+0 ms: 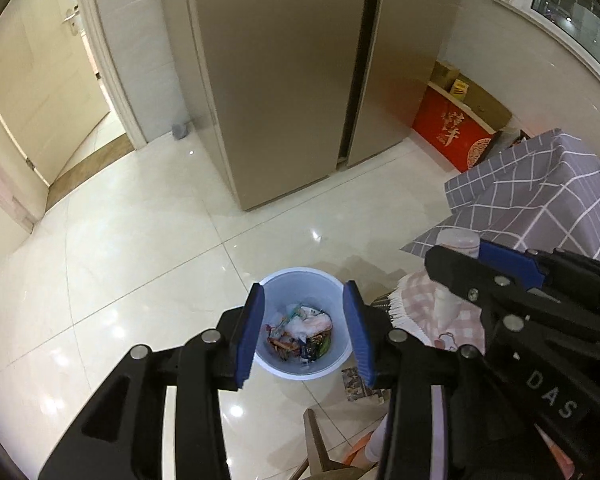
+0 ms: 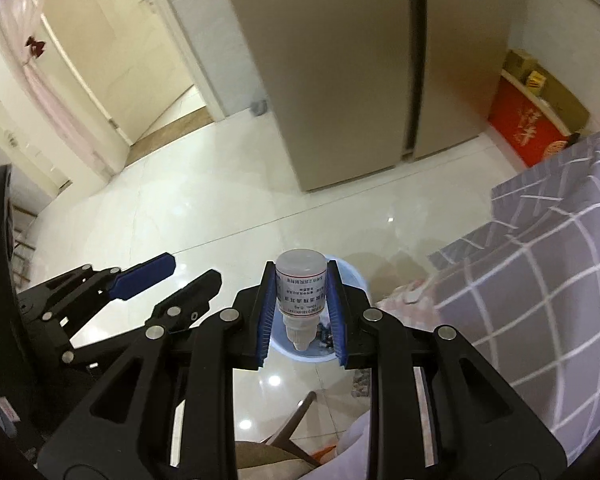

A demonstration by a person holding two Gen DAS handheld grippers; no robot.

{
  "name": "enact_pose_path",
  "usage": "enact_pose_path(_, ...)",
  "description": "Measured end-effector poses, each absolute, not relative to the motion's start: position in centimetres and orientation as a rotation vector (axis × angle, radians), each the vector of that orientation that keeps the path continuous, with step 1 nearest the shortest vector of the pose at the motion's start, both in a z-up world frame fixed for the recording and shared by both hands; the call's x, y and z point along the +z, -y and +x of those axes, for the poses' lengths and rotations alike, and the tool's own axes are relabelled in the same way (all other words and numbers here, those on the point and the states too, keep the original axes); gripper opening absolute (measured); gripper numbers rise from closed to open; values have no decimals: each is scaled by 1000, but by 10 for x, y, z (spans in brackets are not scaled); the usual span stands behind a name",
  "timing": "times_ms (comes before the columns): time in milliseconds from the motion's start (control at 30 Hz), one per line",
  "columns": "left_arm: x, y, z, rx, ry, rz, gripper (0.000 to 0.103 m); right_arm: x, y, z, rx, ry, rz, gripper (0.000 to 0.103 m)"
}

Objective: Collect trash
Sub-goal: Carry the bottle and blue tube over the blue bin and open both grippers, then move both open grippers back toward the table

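Observation:
A pale blue bin (image 1: pixel 278 366) stands on the tiled floor, holding several wrappers and crumpled scraps (image 1: pixel 300 330). My left gripper (image 1: pixel 304 328) hangs straight above it, open, with nothing between its blue pads. My right gripper (image 2: pixel 302 304) is shut on a small white plastic bottle (image 2: pixel 300 286) with a printed label, its nozzle pointing toward me. That bottle (image 1: pixel 458 242) and the right gripper (image 1: pixel 472 258) show at the right of the left wrist view, right of the bin. In the right wrist view the bin (image 2: pixel 354 276) lies under the bottle and the left gripper (image 2: pixel 180 274) sits at the left.
A tall beige fridge (image 1: pixel 284 80) stands behind the bin. A table draped in a grey checked cloth (image 1: pixel 540 196) is on the right, with a pink checked cloth (image 1: pixel 428 304) below it. A wooden chair leg (image 1: pixel 316 440) and a wrapper (image 1: pixel 356 384) lie near the bin. A doorway (image 1: pixel 48 80) opens at left.

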State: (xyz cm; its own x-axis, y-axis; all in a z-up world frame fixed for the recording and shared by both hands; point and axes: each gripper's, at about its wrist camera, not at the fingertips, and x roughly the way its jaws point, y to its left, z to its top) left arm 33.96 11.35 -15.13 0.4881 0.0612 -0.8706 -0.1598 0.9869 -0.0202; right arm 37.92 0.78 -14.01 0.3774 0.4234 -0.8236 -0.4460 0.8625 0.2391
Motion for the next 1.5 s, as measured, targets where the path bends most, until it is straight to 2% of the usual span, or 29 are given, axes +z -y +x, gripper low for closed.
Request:
enact_pose_path(100,-150,-120,334,148,-1053,-100,40,-139,-5,379,567,-1033,0,52)
enact_pose_path(867,-106,-99,321,143,-972,-68,43,-108,29,371,542,-938,36,52)
enact_pose_path(1167,-84,-56,328,79,-927,-33,47,-94,87,375,457,-898,65,52)
enact_pose_path(1500,-73,32,345,-58,-908,40,54,-88,190,374,309,-872,162,52)
